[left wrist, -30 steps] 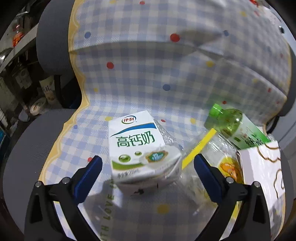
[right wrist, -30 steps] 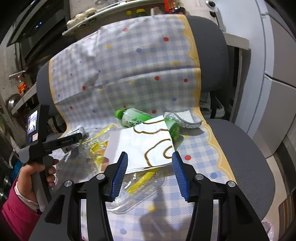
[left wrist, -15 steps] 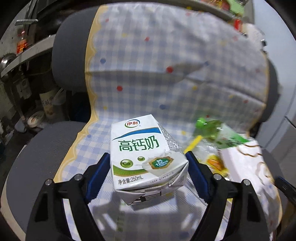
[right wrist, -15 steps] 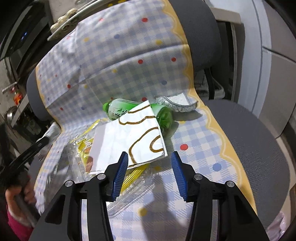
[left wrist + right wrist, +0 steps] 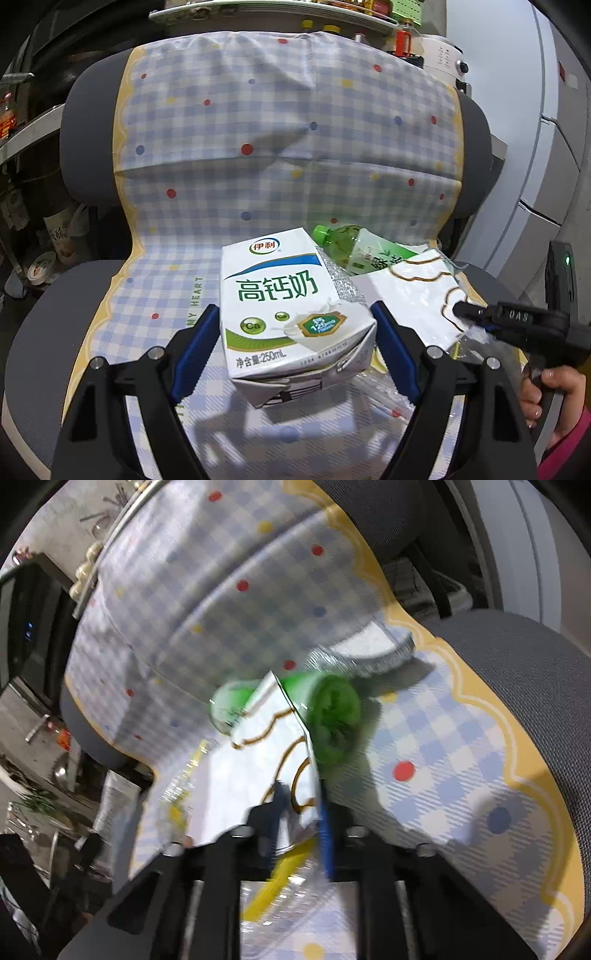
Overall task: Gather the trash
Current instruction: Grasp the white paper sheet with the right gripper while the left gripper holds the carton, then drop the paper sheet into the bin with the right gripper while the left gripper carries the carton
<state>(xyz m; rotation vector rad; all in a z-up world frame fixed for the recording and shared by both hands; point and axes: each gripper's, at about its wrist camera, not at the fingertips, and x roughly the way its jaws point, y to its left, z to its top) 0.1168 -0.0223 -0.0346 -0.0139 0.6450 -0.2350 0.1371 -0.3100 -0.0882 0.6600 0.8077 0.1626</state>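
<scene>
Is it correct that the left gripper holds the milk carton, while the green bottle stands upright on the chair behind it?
Not quite. The left gripper does hold the milk carton, but the green bottle lies on its side on the chair's checked cloth behind it, partly under a white paper wrapper. The left wrist view shows this.

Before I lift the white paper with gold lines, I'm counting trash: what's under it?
Under the white paper lie a green bottle and a clear plastic wrapper with a yellow strip; anything else beneath is covered.
</scene>
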